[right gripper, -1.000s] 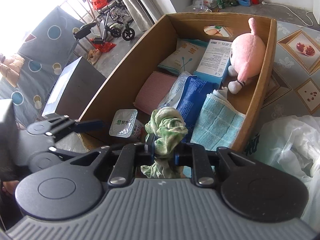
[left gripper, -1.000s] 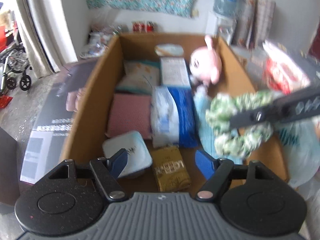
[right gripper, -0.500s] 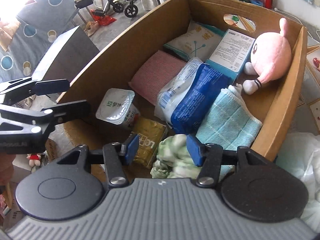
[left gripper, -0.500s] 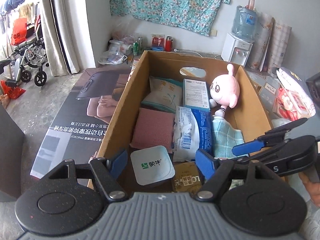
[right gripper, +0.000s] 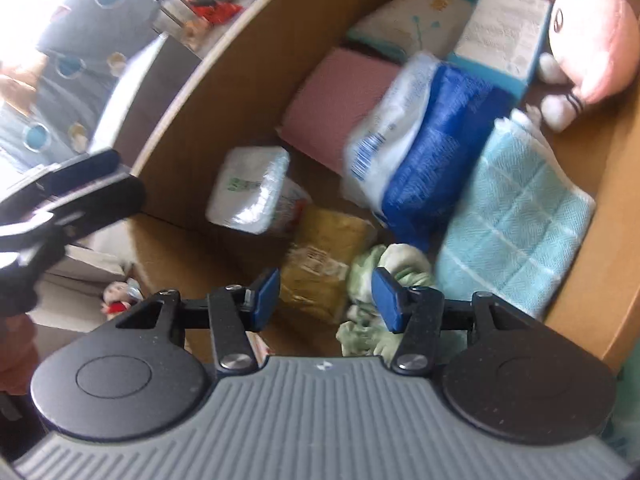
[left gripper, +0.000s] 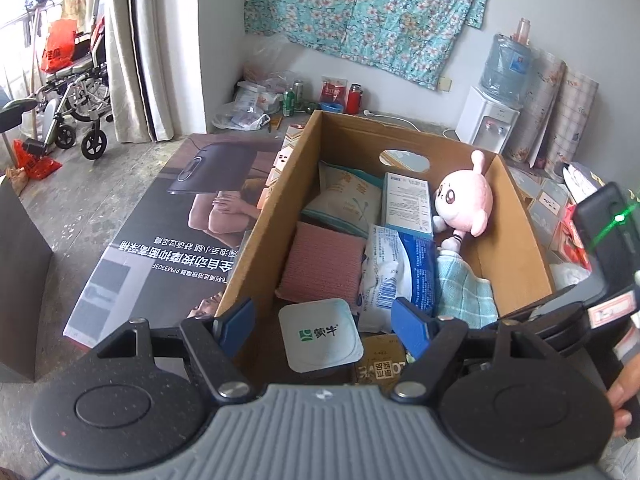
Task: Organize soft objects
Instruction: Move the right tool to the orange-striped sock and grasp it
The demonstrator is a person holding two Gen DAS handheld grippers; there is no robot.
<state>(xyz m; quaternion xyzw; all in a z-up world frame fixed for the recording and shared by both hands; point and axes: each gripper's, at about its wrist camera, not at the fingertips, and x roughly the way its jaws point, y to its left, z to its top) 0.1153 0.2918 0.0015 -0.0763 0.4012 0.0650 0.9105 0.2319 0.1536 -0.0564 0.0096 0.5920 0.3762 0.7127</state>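
Right gripper [right gripper: 325,294], jaws apart and empty, above green cloth [right gripper: 384,276] lying in box [right gripper: 224,92] beside blue towel [right gripper: 516,216]. Left gripper [left gripper: 323,322] likewise unclenched, empty. Placement apparently complete, though blurred; next: withdraw, fetch another soft item.

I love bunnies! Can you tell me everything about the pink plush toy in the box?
The pink plush toy looks soft and fuzzy, with a big round head, one upright ear, dark eyes, and small white feet with dark stripes. It leans against the right wall of the cardboard box, beside a white-and-blue carton, feet near the teal towel.
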